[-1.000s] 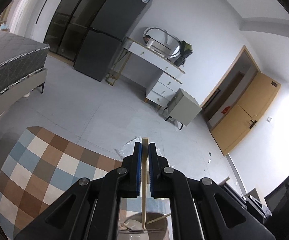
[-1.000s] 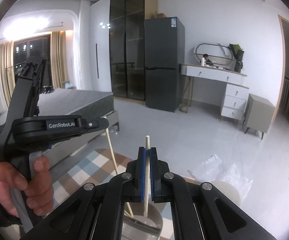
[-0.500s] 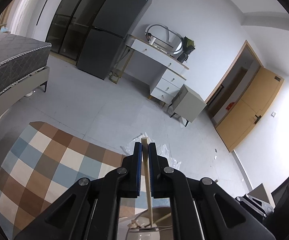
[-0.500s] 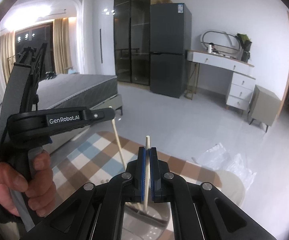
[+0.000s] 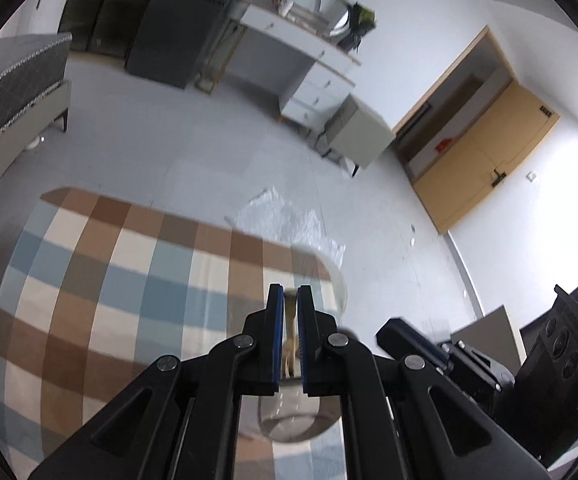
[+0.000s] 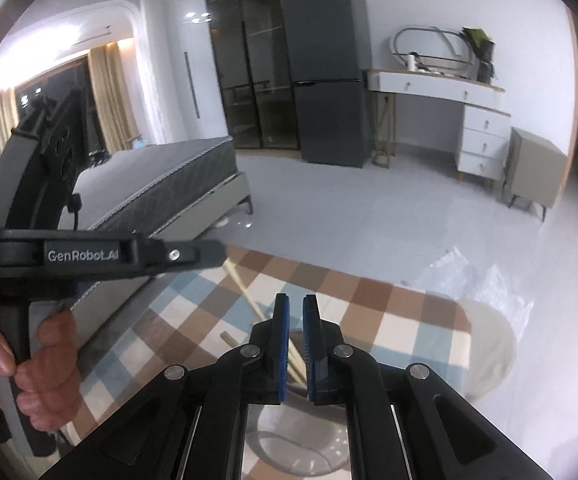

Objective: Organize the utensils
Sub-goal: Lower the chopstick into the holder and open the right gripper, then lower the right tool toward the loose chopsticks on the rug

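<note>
Two grippers were in view, the left gripper (image 5: 289, 300) and the right gripper (image 6: 295, 312). At least three chopsticks (image 6: 245, 288) showed, though blur made the exact count unclear. There was one round container (image 6: 301, 452), one checked rug (image 5: 109, 280), one bed (image 6: 161, 176), one fridge (image 6: 329, 80) and one hand (image 6: 29, 364).

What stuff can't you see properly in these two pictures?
- Left wrist view: the chopstick between the left gripper is smeared by motion blur; whether it is gripped cannot be told.
- Both views: the grey cup is mostly hidden behind the gripper fingers, so its contents cannot be seen.
- Right wrist view: the chopsticks run down behind the right gripper; their lower ends are covered.
</note>
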